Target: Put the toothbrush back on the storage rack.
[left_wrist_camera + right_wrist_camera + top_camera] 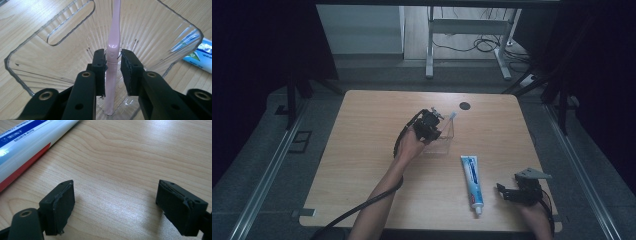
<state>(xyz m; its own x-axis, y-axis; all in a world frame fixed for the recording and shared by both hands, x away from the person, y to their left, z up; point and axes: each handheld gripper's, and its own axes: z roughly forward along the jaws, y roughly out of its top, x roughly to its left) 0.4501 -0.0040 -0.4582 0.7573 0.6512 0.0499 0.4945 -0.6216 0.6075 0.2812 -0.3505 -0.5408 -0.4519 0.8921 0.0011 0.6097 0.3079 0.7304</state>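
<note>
A clear ribbed plastic cup (445, 144) stands near the table's middle. A pink toothbrush (114, 32) stands in it, its foot on the cup's bottom and its head (452, 116) poking over the far rim. My left gripper (433, 131) reaches down into the cup (155, 30). In its own view, the left gripper (112, 53) has its jaws on either side of the handle with a thin gap on the right, so it is narrowly open. A blue and white toothpaste tube (472, 180) lies at the front right. My right gripper (505, 192) rests wide open beside the tube (22, 142), its jaws (115, 195) holding nothing.
The wooden table (362, 150) has a round black grommet (465, 105) near its far edge. Desk legs and cables stand on the floor beyond the table. A person's forearms come in from the front edge. The tube (197, 53) lies just right of the cup.
</note>
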